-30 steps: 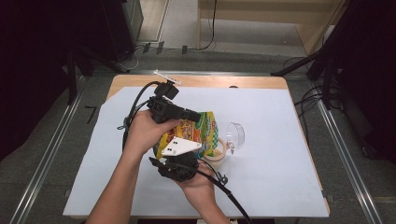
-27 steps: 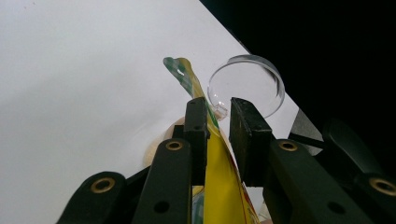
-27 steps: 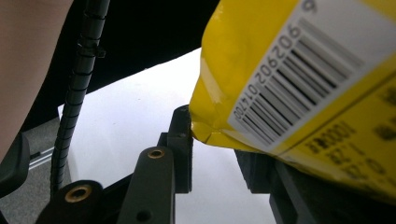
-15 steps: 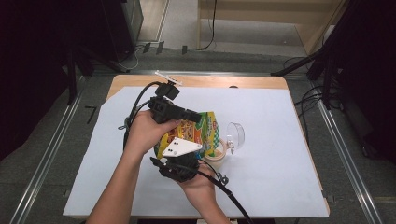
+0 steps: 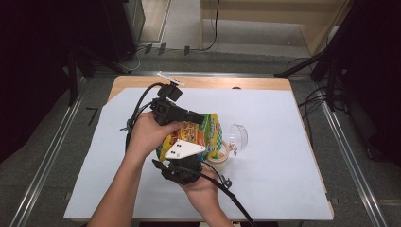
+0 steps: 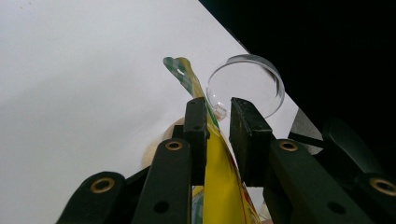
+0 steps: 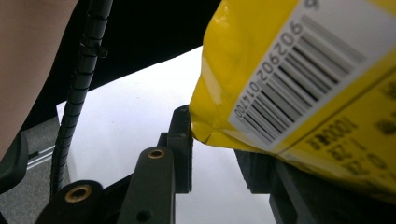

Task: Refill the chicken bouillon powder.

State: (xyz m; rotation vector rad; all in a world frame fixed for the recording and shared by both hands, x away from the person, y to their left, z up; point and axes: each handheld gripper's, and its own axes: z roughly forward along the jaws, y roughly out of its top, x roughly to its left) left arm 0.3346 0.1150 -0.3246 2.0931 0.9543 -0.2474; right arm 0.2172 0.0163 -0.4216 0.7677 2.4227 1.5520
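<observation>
Jaws of my left gripper (image 6: 217,119) pinch the top edge of a crinkly yellow snack bag (image 5: 198,135), held above the white sheet (image 5: 283,156); my right gripper (image 7: 217,149) seems clamped on its lower corner. A clear glass cup (image 5: 238,137) lies just beside the bag.
</observation>
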